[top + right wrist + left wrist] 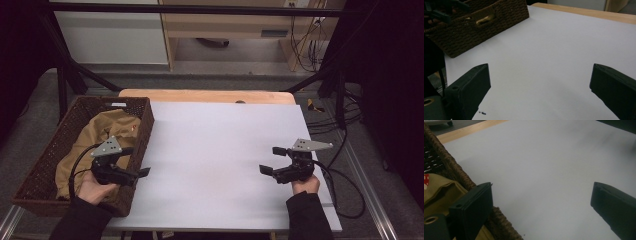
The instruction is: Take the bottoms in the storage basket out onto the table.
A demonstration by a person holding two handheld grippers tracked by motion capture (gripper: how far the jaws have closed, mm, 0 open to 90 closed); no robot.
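We see the left gripper (141, 165) at about eight o'clock on the table, hovering over the right rim of the wicker basket (35, 172), its jaws standing wide apart with nothing between them; in the left gripper view one jaw hangs above the basket's woven edge and the other above the bare white tabletop (544, 170). The tan cloth (97, 135) lies bunched inside the basket, just to the nine o'clock side of that gripper, a small red mushroom print (426, 181) showing on it. The right gripper (272, 160) sits at about four o'clock, well apart from the basket, over the white surface; its jaws are likewise spread and empty.
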